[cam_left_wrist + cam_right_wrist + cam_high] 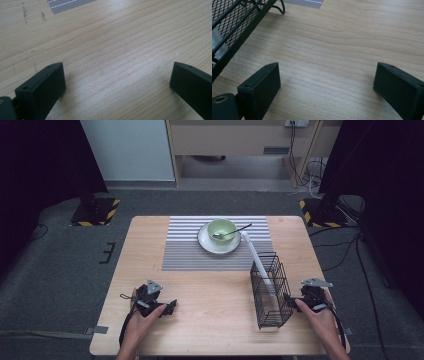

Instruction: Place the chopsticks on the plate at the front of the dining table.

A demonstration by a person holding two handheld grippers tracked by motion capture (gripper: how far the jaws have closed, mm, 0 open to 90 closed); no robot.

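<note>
A green bowl [221,228] with a dark spoon [233,232] in it sits on a white plate [207,243] on a striped mat [185,251] at the table's far middle. A black wire basket [270,292] stands at the right front, with a white utensil [254,254] leaning out of it toward the plate. My left gripper [171,306] rests at the left front, jaws wide apart over bare wood [117,75]. My right gripper [289,301] sits just right of the basket [234,22], open with nothing between its jaws [327,82].
The wooden table [150,265] has free room between the two grippers and along its left side. Beyond it lie grey carpet, two stands with yellow-black striped bases [95,212], cables and a wooden cabinet [240,140].
</note>
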